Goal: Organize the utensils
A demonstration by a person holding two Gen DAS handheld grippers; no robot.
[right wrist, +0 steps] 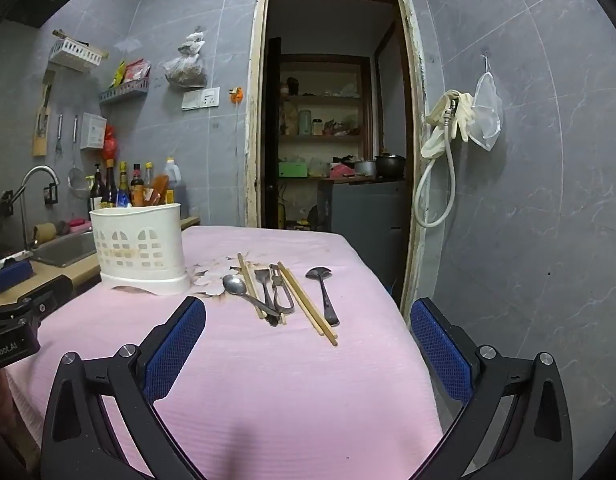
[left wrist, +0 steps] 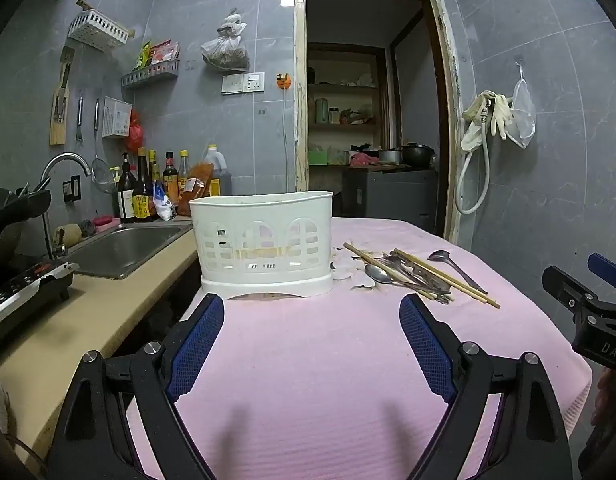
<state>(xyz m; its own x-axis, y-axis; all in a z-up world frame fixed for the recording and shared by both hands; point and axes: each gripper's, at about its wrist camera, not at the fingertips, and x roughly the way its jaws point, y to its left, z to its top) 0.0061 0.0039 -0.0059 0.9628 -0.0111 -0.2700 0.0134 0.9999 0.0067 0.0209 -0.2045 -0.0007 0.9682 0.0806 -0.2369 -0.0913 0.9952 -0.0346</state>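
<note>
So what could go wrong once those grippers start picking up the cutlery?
1. The utensils lie crossed in a heap, chopsticks over and under spoons, so lifting one may drag others.
2. The holder stands near the cloth's left edge beside the sink; a bump while dropping things in might tip it off.
3. Both grippers, left and right, are open and close together, so they could collide.

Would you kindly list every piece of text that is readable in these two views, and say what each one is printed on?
"DAS": cut off at the frame edge, on the right gripper body.
"nRobot.AI": start cut off, on the left gripper body.
Sauce bottle labels: too small and blurred to read.
Induction cooker panel: markings unreadable.
</note>
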